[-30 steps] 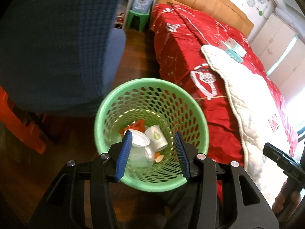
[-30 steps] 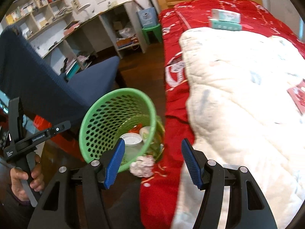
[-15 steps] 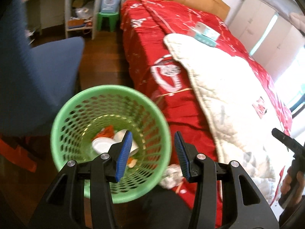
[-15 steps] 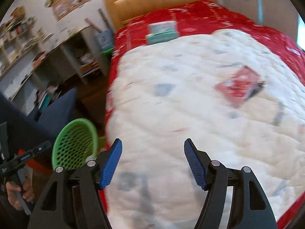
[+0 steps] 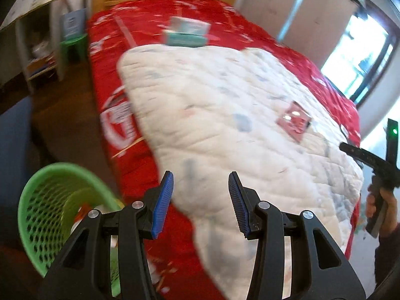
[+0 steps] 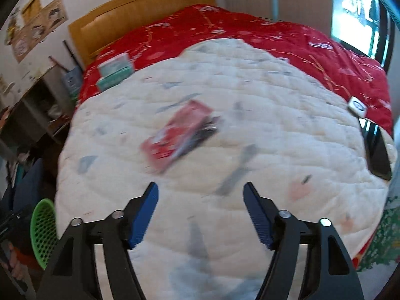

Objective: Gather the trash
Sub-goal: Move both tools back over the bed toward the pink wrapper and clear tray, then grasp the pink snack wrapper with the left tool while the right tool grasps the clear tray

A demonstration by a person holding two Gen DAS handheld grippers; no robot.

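A flat red wrapper (image 6: 178, 135) lies on the white quilt (image 6: 250, 130) of the bed; it also shows as the red wrapper (image 5: 294, 122) in the left wrist view. My right gripper (image 6: 201, 215) hangs over the quilt short of the wrapper, its jaws opening with nothing between them. My left gripper (image 5: 200, 200) is open and empty above the quilt's near edge. The green mesh bin (image 5: 42, 215) stands on the floor at the bed's side, low left, with cups and scraps inside. The green bin (image 6: 43, 232) peeks in at the right wrist view's left edge.
A teal and white tissue pack (image 6: 115, 71) lies on the red bedspread (image 6: 287, 42) near the wooden headboard (image 6: 140, 7). A dark tablet (image 6: 377, 150) and a small white box (image 6: 357, 106) sit at the quilt's right. A shelf unit (image 5: 40, 50) and blue chair (image 5: 12, 150) stand left.
Both views swung from the bin to the bed. The right gripper's jaws have spread wider, and the crumpled paper seen by the bin earlier is out of sight. The left jaws kept their gap.
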